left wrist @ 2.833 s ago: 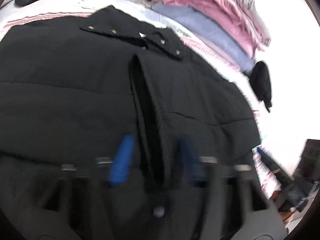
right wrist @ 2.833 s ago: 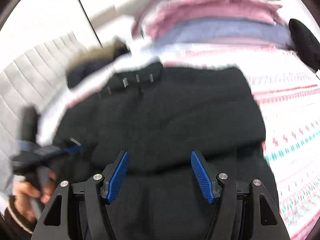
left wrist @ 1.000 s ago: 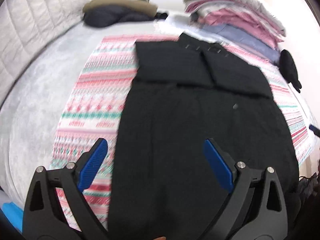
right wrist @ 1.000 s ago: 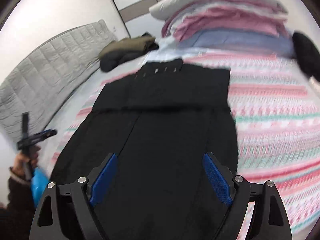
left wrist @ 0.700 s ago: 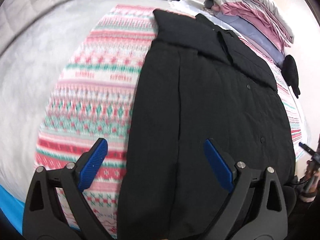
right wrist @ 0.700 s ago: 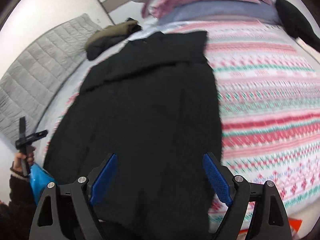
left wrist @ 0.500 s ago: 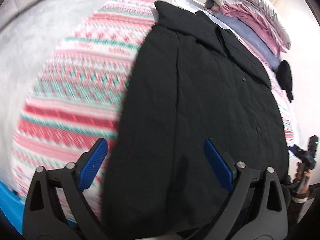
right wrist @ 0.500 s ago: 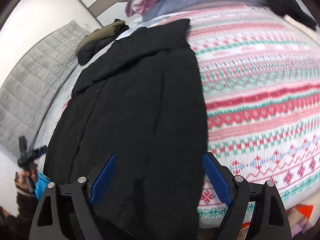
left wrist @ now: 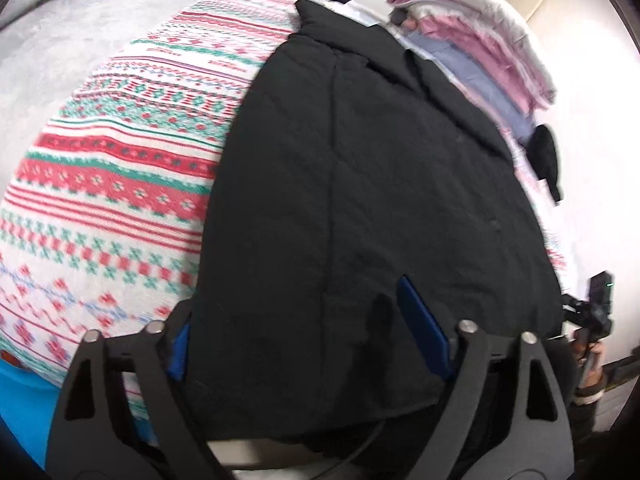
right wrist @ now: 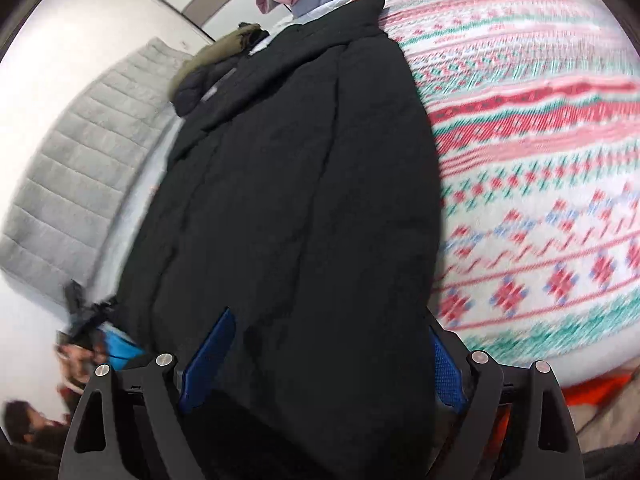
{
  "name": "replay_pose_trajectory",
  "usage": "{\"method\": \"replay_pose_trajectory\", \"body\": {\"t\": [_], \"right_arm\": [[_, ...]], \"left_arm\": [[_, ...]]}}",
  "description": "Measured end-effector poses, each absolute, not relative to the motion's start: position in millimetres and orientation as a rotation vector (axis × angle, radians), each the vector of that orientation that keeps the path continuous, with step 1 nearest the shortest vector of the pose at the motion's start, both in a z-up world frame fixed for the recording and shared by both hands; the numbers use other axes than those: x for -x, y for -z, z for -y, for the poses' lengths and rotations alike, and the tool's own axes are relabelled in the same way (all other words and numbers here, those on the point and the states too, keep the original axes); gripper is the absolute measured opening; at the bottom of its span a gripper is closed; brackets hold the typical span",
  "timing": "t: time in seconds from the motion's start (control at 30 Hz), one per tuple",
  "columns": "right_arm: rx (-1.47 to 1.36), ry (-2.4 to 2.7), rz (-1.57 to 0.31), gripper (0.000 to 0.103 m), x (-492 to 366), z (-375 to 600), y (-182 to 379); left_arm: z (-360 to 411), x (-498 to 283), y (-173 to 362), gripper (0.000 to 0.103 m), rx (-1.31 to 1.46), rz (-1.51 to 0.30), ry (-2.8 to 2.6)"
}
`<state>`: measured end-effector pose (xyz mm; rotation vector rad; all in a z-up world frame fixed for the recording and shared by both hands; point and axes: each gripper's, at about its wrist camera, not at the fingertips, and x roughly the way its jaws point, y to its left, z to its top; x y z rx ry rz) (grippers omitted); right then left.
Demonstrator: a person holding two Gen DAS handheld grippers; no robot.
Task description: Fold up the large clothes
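A long black coat (left wrist: 360, 184) lies flat on the bed (left wrist: 100, 184), its near hem inside both grippers: left gripper (left wrist: 308, 340) jaws closing, right gripper (right wrist: 320, 360) jaws wide, neither pinching yet, seemingly to lift and fold.

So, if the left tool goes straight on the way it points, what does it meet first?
Most likely the black coat, near its hem: the left tool is closing with that cloth between its pads.

The black coat (left wrist: 360, 184) hides most of one blue pad (left wrist: 182, 346), and the patterned blanket (right wrist: 540, 200) looks blurry.
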<state>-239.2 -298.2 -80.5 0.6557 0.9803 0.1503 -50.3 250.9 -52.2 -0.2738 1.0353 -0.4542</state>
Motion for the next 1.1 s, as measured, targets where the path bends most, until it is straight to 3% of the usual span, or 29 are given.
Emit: {"method": "replay_pose_trajectory", "body": {"t": [0.07,0.13,0.17,0.2,0.27,0.67,1.0,1.1], "right_arm": [[-0.717,-0.187,-0.957,0.088,244.6,297.3,83.6],[-0.763,-0.217,-0.934,0.078,247.7,295.8,85.6],[-0.789,-0.223,-0.925,0.062,248.7,295.7,86.7],[-0.812,-0.233,-0.923,0.040,248.1,295.3,88.2],[-0.857,-0.260,-0.902,0.018,245.3,294.8,88.6],[-0.714,-0.334,-0.454,0.012,250.3,290.7,-61.3],[-0.642,-0.368,-0.199,0.012,327.1,279.1,-153.4],[-0.677,-0.272,-0.203,0.012,346.4,286.3,-180.1]], "left_arm": [[-248.1,54.4,52.7,0.074,0.304,-1.025,0.483],[-243.4,56.9,52.3,0.062,0.331,-1.022,0.499],[-241.1,56.6,51.9,0.054,0.345,-1.024,0.502],[-240.8,55.9,50.6,0.028,0.376,-1.022,0.496],[-243.1,54.3,44.9,0.023,0.486,-0.993,0.503],[-219.2,71.1,-68.7,0.013,0.546,-0.631,0.586],[-265.6,147.4,-153.9,0.013,0.575,-0.276,0.704],[-272.6,155.0,-166.8,0.014,0.588,-0.231,0.696]]}}
